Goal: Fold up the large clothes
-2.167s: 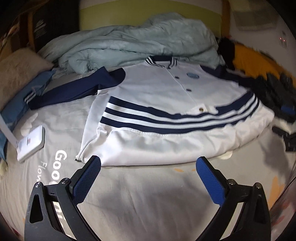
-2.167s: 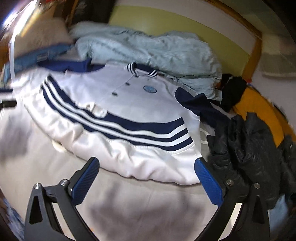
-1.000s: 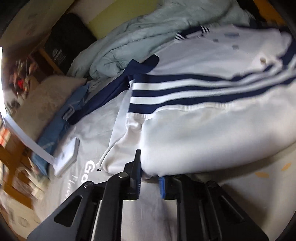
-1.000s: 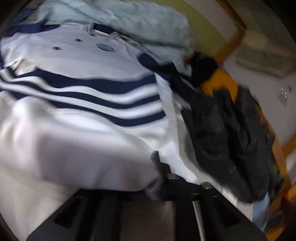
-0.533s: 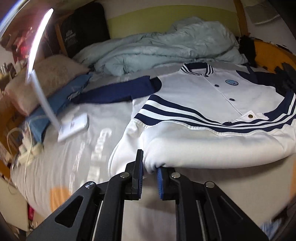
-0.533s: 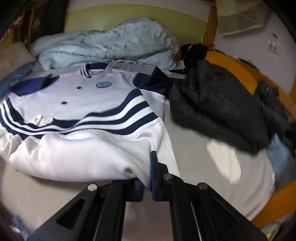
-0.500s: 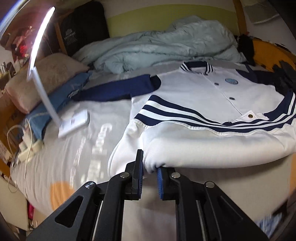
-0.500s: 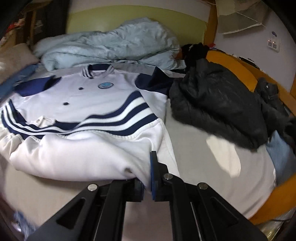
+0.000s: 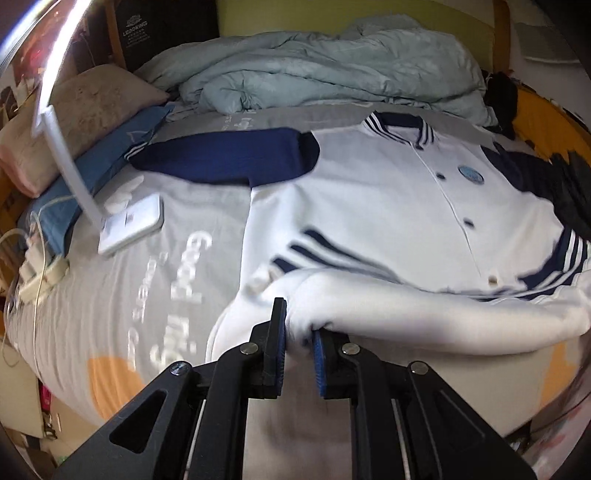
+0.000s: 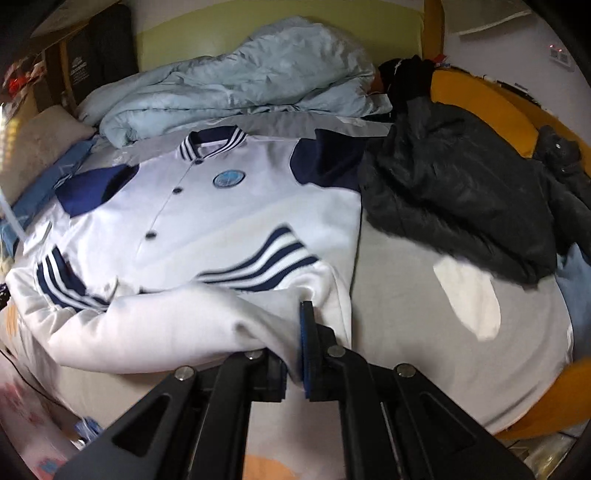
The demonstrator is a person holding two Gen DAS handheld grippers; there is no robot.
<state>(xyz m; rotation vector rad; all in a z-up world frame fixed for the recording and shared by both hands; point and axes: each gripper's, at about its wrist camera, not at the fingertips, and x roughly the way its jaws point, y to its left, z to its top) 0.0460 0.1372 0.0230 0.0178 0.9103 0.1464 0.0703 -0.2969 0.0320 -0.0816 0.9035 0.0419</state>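
Risk: the thick hem could slip from either pinch as the fold is carried toward the collar; uneven lift would skew the crease. The navy sleeve (image 9: 221, 162) lying out flat may drag. Left gripper (image 9: 298, 345) is clamped on the white jacket (image 9: 388, 206) at its lower left corner; right gripper (image 10: 293, 354) bites the other corner, seemingly tight. Jacket lies face-up on the grey bed (image 9: 110, 295), hem rolled upward, stripes partly covered.

I saw a bed (image 9: 122, 266) with a grey printed sheet, a rumpled pale blue duvet (image 9: 317, 70) against a yellow-green headboard (image 10: 236, 26), and a white wall (image 10: 498, 40) at right.
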